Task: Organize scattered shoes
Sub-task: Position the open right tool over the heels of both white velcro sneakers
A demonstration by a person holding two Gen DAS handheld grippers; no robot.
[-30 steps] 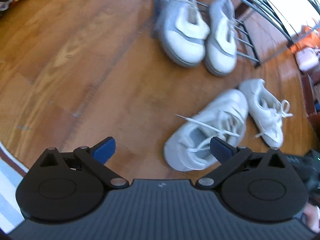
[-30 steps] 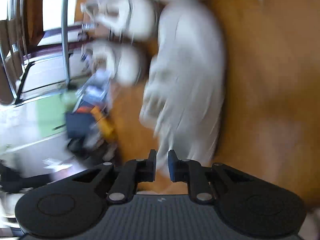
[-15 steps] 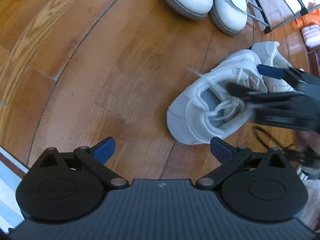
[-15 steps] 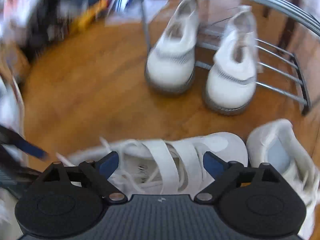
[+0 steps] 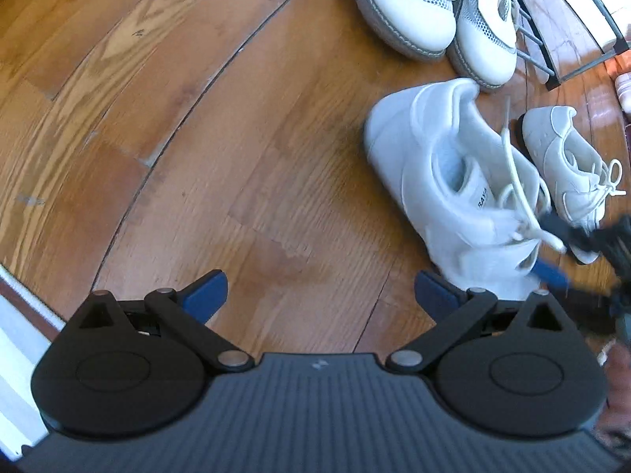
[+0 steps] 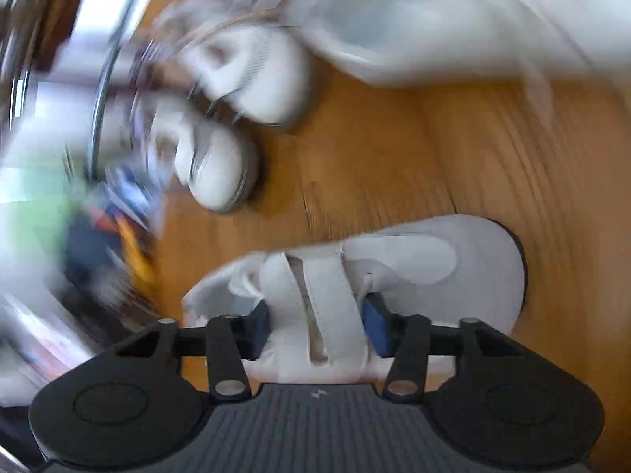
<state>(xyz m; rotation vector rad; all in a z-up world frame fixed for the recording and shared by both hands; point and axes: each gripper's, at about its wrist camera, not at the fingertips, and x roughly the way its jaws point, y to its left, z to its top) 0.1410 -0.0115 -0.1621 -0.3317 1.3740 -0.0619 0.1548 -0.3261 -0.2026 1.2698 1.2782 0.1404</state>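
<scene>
The right gripper (image 6: 315, 327) had its two blue pads (image 6: 374, 325) pressed against either side of the strapped white sneaker (image 6: 378, 276), pinching it across the straps at mid-foot, so the shoe's long axis ran crosswise to the fingers — toe toward three o'clock in the right wrist view, heel opening toward nine. In the left wrist view the same sneaker (image 5: 453, 181) lay at about two o'clock from the left gripper (image 5: 319, 295), heel toward twelve and toe toward five, with the right gripper (image 5: 568, 252) reaching in from the right edge at its forefoot. The left gripper was spread wide over bare wooden floor (image 5: 197, 138) and held nothing; the right hand was plainly the nearer one and, by my reading, the one to carry this shoe. Its likely partner, a laced white sneaker (image 5: 564, 165), lay just beside it at about three o'clock, roughly parallel. A pair of grey-soled mesh shoes (image 5: 434, 12) stood at one o'clock against the foot of a metal rack (image 5: 552, 19). Whether the sneaker was lifted or resting on the floor could not be told. The right wrist view was badly smeared above the gripper — the mesh pair, the rack and coloured clutter at nine o'clock were only blurs — and a loose white lace (image 5: 516, 181) crossed the sneaker's opening, its far end hard to trace.
</scene>
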